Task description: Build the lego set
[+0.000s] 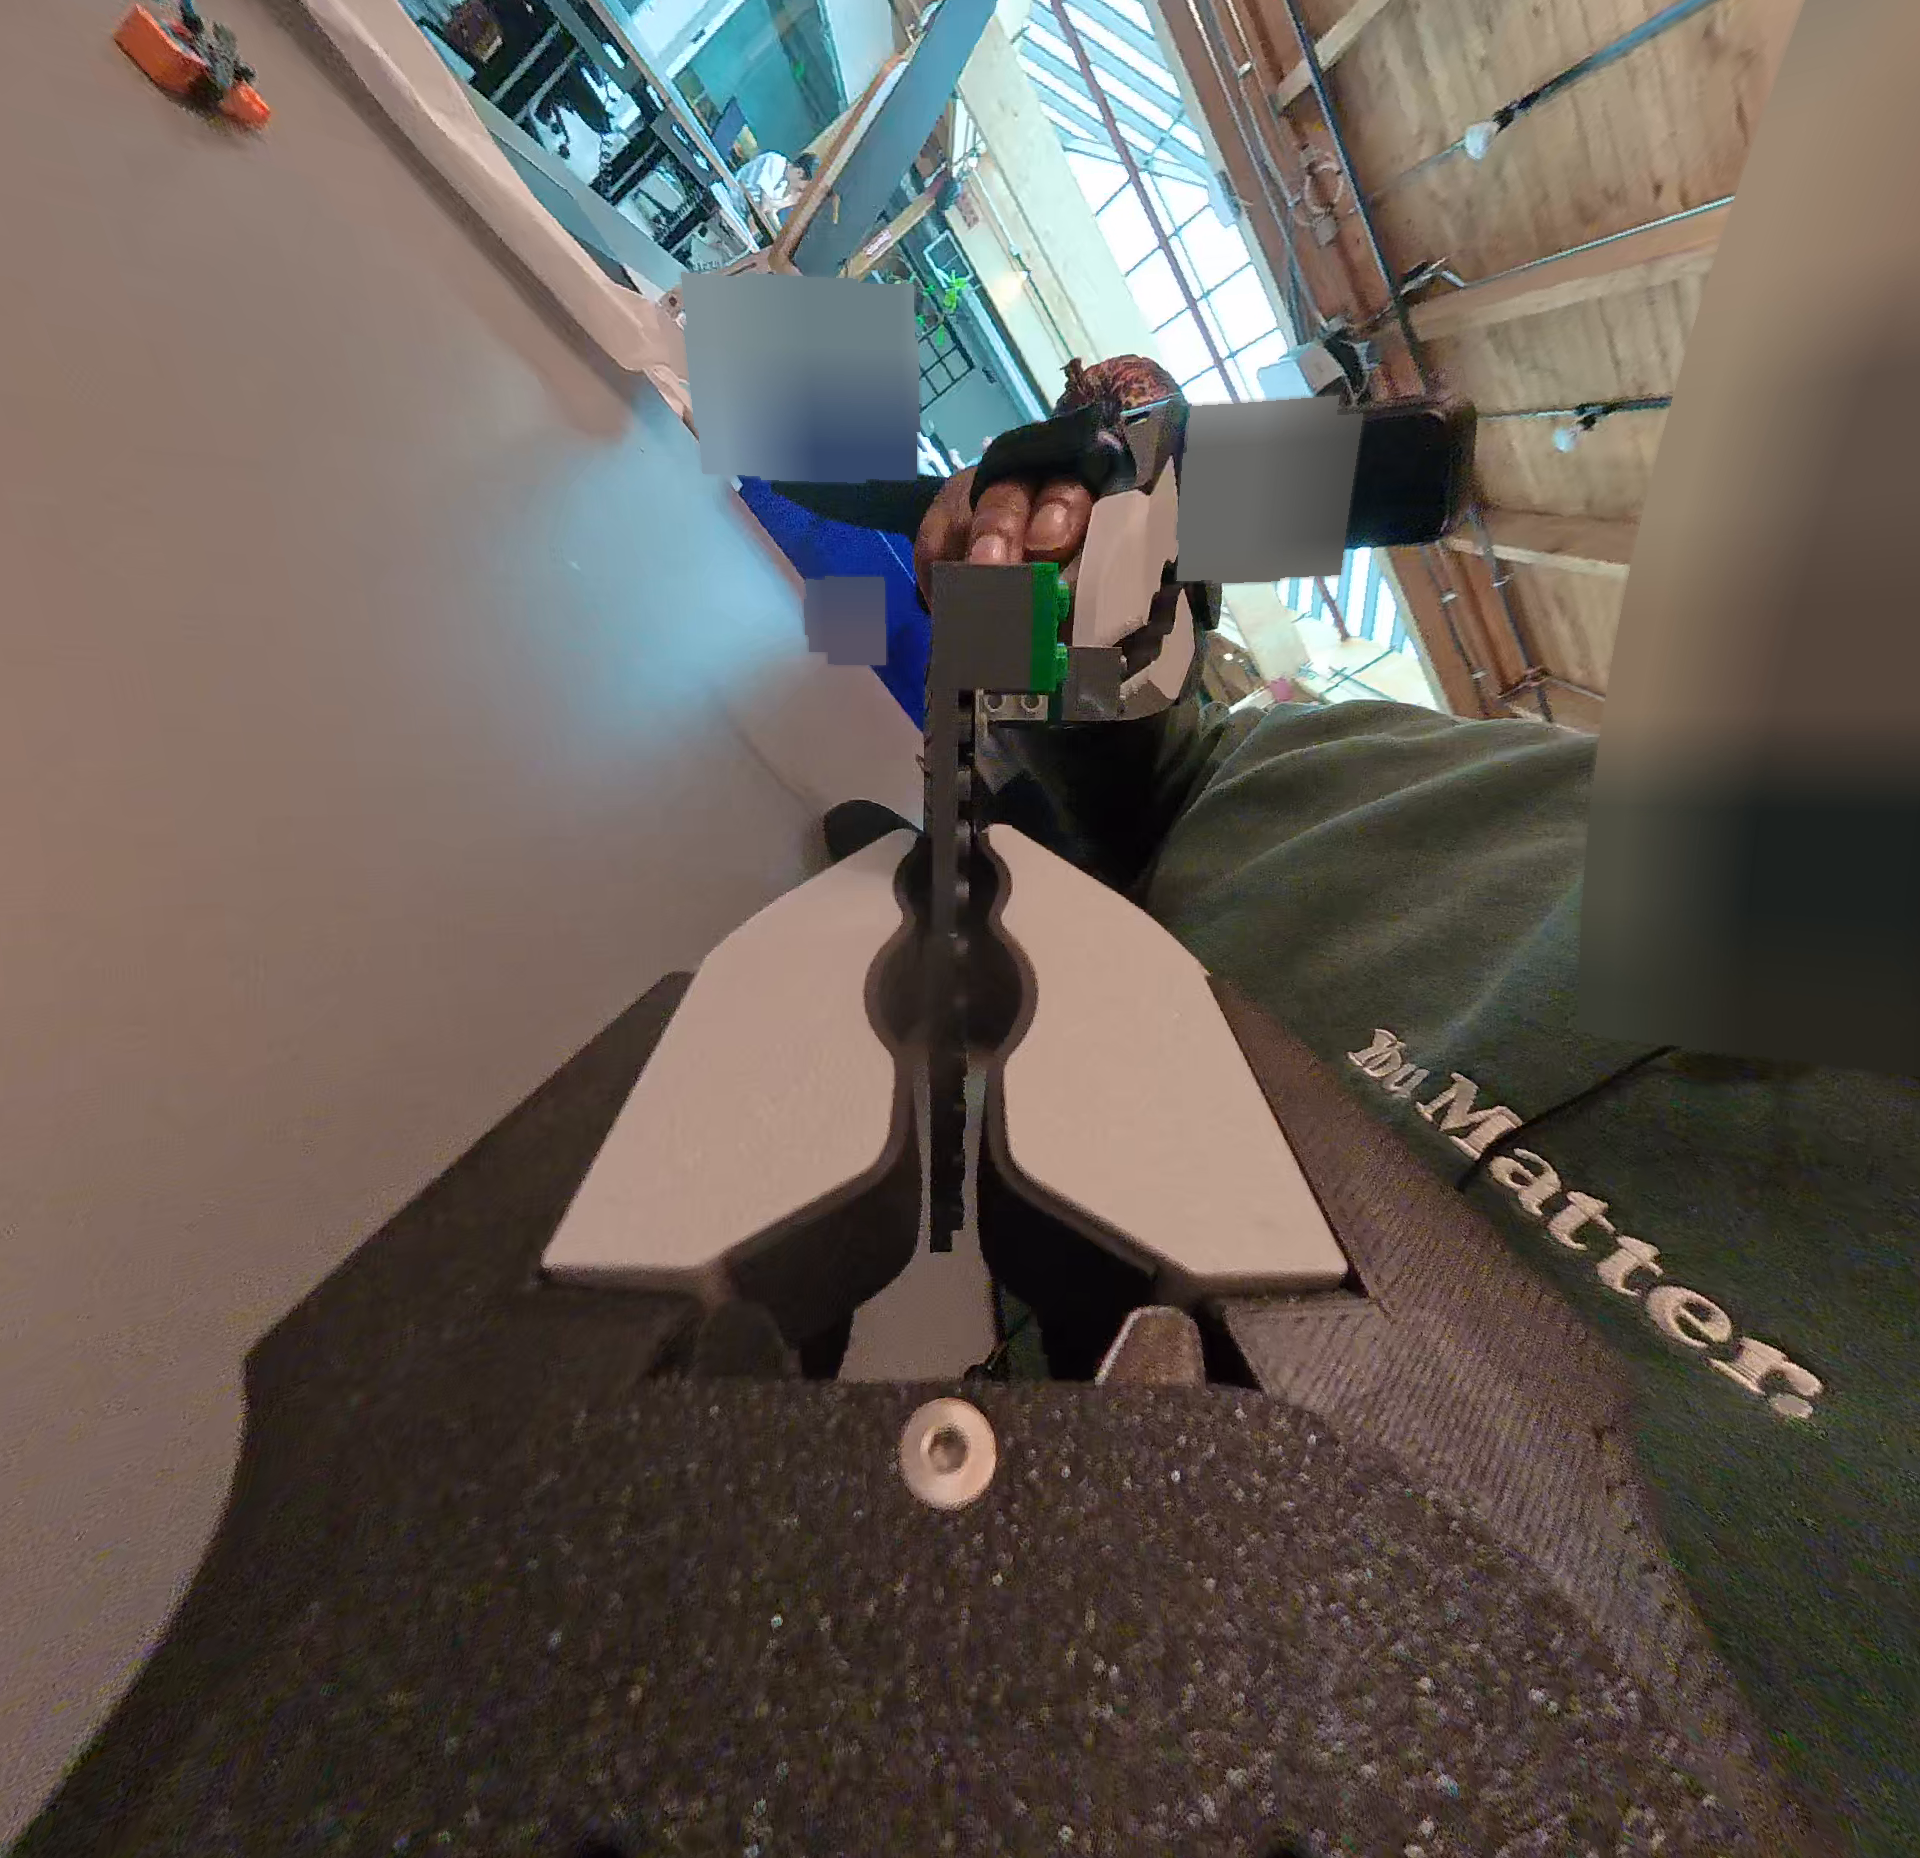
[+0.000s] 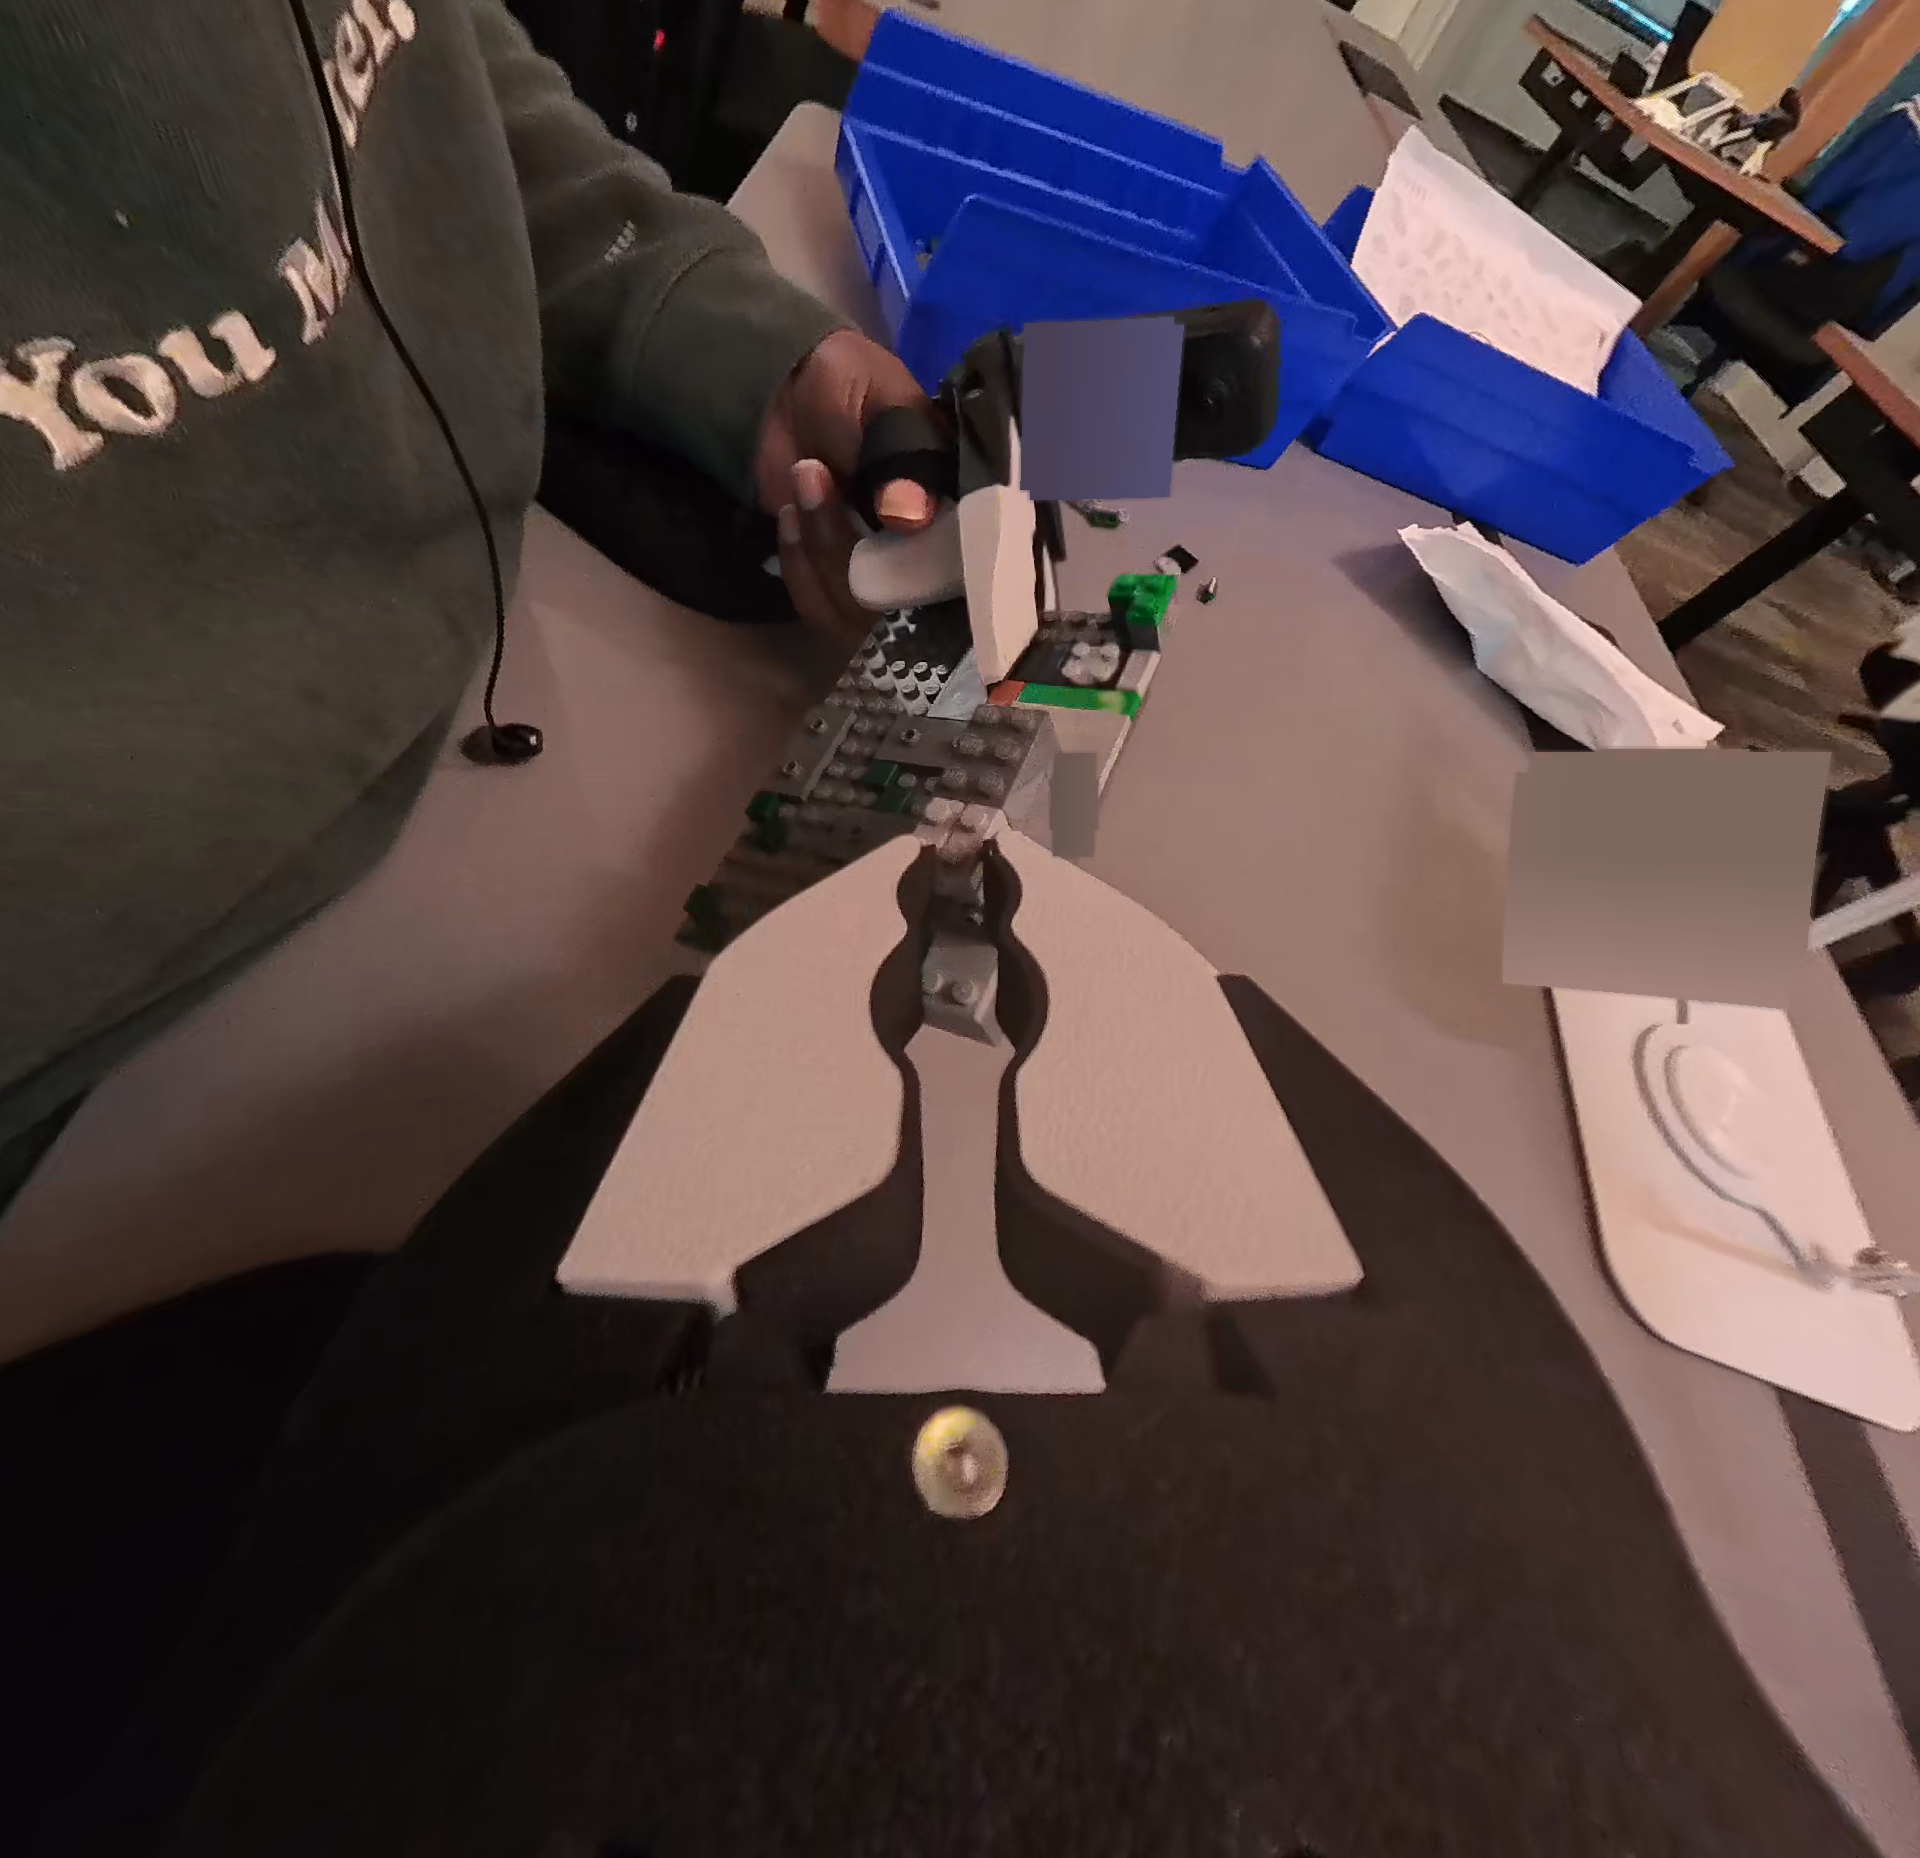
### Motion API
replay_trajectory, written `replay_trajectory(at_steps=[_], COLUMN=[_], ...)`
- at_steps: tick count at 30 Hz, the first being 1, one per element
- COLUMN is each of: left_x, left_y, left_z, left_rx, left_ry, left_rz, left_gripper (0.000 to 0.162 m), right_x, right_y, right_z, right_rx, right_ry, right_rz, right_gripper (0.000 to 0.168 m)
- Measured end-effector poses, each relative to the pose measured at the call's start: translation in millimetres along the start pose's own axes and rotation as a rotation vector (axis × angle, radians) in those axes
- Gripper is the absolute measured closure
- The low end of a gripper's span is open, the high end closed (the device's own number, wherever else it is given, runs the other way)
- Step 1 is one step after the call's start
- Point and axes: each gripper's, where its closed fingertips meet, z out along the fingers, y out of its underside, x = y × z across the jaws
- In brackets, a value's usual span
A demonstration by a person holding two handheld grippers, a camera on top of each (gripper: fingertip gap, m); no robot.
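Observation:
My left gripper (image 1: 951, 852) is shut on the edge of the dark grey baseplate of the lego build (image 1: 982, 634), which I see edge-on with green bricks (image 1: 1049, 624) at its far end. In the right wrist view the build (image 2: 914, 748) shows its studded grey top with green parts, and the left gripper (image 2: 987, 613) clamps its far end. My right gripper (image 2: 961, 852) is shut on a small light grey brick (image 2: 961, 987), its tips at the build's near edge. It also shows in the left wrist view (image 1: 1101, 681), meeting the build from the far side.
Blue bins (image 2: 1091, 239) stand at the back of the grey table (image 2: 1299, 769), one holding a printed sheet (image 2: 1475, 260). A white paper bag (image 2: 1538, 645) and a white tray (image 2: 1745, 1185) lie to the right. Loose small pieces (image 2: 1179, 561) lie beyond the build. A small orange-based model (image 1: 192, 52) sits far left. There is about 9 cm between the tips of the two grippers.

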Motion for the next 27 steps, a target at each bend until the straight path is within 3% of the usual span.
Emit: replay_trajectory(at_steps=[27], left_x=[7], left_y=[9], left_z=[9], left_rx=[-0.045], left_ry=[0.034], left_rz=[-0.051], left_gripper=[0.155], right_x=[-13], right_y=[0], right_z=[-6], right_rx=[-0.164], right_ry=[-0.174], right_rz=[-0.185], right_gripper=[0.158])
